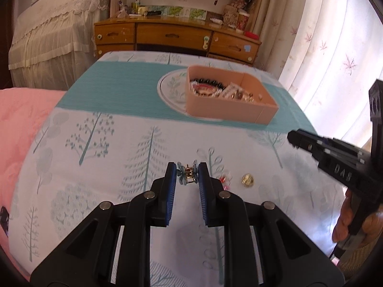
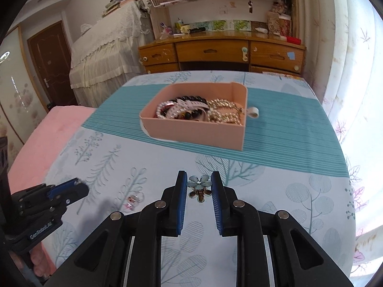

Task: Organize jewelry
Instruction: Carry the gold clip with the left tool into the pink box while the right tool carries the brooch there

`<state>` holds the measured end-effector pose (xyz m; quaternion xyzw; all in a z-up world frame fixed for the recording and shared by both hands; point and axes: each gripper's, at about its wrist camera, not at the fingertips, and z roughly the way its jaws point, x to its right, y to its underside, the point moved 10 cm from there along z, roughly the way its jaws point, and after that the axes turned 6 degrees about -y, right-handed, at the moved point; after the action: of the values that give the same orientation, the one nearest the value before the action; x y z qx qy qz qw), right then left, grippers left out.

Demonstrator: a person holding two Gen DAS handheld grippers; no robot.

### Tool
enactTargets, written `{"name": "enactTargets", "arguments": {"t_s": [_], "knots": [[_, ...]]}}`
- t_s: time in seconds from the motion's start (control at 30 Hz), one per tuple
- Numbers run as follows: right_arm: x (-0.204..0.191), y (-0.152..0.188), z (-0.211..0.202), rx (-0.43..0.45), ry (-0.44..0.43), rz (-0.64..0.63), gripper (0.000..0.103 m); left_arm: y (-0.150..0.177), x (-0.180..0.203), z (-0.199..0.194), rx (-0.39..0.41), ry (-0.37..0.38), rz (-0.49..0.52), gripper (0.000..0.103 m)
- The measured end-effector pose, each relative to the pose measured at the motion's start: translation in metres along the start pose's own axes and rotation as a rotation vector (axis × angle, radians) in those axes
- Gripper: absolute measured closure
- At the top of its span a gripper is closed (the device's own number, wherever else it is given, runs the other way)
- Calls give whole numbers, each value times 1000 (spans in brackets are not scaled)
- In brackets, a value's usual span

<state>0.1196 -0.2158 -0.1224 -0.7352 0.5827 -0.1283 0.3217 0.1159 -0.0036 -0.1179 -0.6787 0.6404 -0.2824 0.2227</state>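
A pink box [image 1: 229, 110] full of bracelets and chains stands on the bed; in the right wrist view it [image 2: 196, 134] is ahead. My left gripper [image 1: 187, 171] is shut on a small blue flower hair claw [image 1: 188, 175] low over the sheet. My right gripper [image 2: 199, 179] is shut on another blue flower hair claw [image 2: 199, 187] just above the sheet. A clear pink piece [image 1: 225, 179] and a gold piece [image 1: 247, 179] lie right of the left gripper. The right gripper [image 1: 311, 146] also shows at the right in the left wrist view, and the left gripper [image 2: 69, 190] at the left in the right wrist view.
The bed sheet [image 1: 119, 148] has a tree print and a teal band. A pink blanket [image 1: 21, 129] lies at the left. A wooden desk [image 2: 220, 52] with drawers stands beyond the bed. Curtains [image 2: 354, 71] hang at the right.
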Motion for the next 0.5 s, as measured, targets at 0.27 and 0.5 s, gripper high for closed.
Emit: {"name": "enactTargets", "arguments": {"t_s": [0.27,0.5], "knots": [[-19,-19,-21,41,-28,-17,83,-51,23,-4,68,51,19,87],[-28,-44,-39,93,-43,-19,83,-89,40,-5,102,76,30,87]]}}
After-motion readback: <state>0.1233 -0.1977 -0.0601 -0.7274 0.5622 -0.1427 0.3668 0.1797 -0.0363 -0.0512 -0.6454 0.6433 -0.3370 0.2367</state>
